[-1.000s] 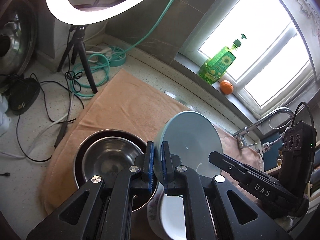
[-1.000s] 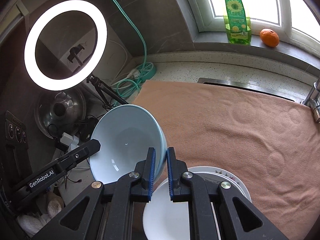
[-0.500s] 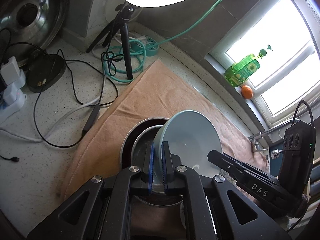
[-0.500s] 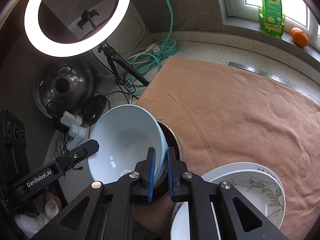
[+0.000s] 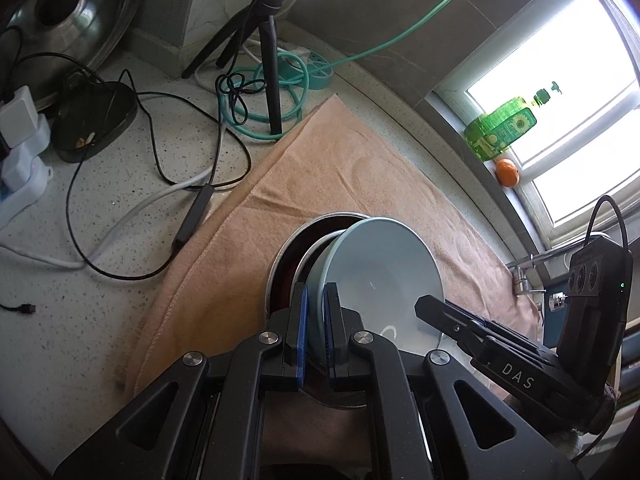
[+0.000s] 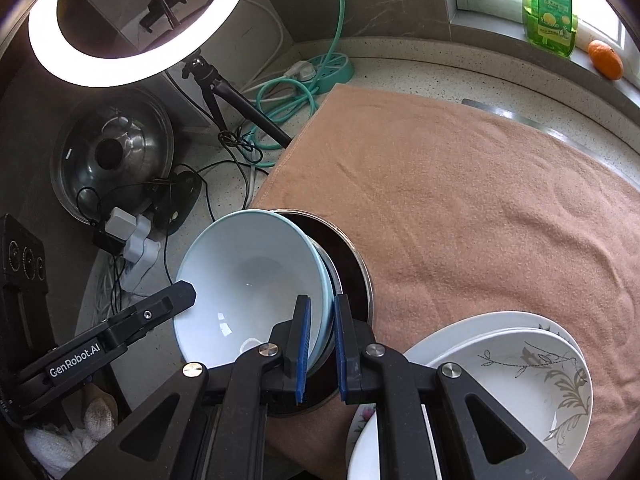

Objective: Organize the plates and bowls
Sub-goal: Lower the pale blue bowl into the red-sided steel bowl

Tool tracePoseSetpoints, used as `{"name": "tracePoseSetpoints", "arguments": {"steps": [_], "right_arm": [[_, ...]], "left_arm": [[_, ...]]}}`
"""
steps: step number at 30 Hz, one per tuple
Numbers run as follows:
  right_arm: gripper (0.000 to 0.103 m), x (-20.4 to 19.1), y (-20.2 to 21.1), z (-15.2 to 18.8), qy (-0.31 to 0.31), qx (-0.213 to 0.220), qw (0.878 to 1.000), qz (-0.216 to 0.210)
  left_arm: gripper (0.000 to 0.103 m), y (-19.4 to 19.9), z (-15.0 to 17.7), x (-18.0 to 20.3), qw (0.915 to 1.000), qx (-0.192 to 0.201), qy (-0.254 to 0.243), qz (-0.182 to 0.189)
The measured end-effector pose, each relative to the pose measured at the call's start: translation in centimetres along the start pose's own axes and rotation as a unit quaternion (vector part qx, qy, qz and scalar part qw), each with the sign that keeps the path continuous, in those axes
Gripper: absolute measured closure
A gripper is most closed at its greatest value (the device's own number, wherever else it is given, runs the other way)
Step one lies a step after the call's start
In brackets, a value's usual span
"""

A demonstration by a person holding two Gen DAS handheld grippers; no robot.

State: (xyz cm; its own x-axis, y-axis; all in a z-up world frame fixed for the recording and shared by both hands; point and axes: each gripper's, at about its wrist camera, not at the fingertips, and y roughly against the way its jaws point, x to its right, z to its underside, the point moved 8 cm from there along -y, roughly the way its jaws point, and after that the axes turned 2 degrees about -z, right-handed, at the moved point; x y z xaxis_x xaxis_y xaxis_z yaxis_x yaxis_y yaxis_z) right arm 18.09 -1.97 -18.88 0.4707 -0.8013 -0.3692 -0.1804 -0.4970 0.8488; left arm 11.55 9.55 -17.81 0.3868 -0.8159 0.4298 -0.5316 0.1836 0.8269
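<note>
Ahead of me a tan towel point(image 6: 460, 208) covers the speckled bench point(image 5: 80, 280), with a ring light point(image 6: 132, 20), tangled cables point(image 5: 160, 168), a green bottle point(image 6: 550, 12) and an orange point(image 6: 605, 59) beyond.

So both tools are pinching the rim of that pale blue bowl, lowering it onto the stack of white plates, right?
Not quite. Both tools, left and right, do pinch the pale blue bowl, but it sits over the nested metal bowls, not the white plates beside them. The right wrist view shows this.

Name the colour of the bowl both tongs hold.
Pale blue bowl; right wrist view shows it best.
</note>
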Motion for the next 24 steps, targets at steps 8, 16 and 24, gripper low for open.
{"name": "tracePoseSetpoints", "arguments": {"steps": [8, 16, 24], "right_arm": [[0.093, -0.1, -0.6, 0.3, 0.004, -0.010, 1.000, 0.003], [0.091, -0.3, -0.8, 0.3, 0.008, -0.010, 1.000, 0.005], [0.091, 0.0, 0.9, -0.1, 0.005, 0.008, 1.000, -0.005]], "left_arm": [[0.097, -0.4, 0.2, -0.3, 0.9999, -0.008, -0.001, -0.006], [0.097, -0.5, 0.2, -0.2, 0.9999, -0.008, -0.003, -0.012], [0.097, 0.9, 0.0, -0.6, 0.9998, 0.012, -0.003, -0.014]]}}
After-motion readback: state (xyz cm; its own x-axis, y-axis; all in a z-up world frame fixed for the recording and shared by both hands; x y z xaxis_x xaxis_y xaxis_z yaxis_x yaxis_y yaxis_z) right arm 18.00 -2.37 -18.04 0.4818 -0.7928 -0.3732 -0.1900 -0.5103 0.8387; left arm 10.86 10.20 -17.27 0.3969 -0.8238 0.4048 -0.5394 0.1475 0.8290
